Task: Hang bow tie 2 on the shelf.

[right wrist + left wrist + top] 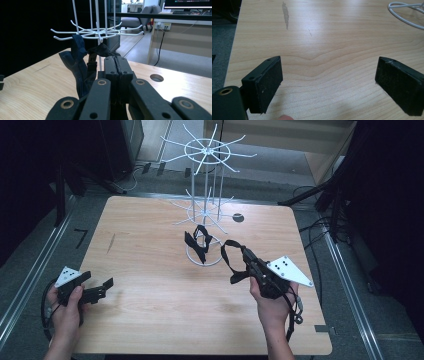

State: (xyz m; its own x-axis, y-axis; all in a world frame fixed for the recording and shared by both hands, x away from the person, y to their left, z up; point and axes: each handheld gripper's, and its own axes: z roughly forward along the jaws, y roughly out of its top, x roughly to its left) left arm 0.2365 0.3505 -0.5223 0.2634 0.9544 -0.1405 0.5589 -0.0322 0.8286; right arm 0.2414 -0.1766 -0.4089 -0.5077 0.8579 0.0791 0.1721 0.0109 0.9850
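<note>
A white wire hook rack (206, 153) stands at the back middle of the wooden table (150, 320). Two black straps (196, 240) hang from its lower tier. My right gripper (246, 256) is to the right of the rack's base ring and is shut on another black strap (226, 256), which loops out to its left. In the right gripper view the jaws (116, 62) are pressed together, with the dark strap (78, 60) draped from their tips below the rack's hooks (97, 31). My left gripper (102, 287) rests at the table's left edge, open and with nothing between its pads (328, 82).
A round cable hole (238, 217) lies in the table to the right of the rack. The table edges drop to a grey floor with metal rails and cables. A desk and chairs stand beyond the table. Bare wood spans the middle and front.
</note>
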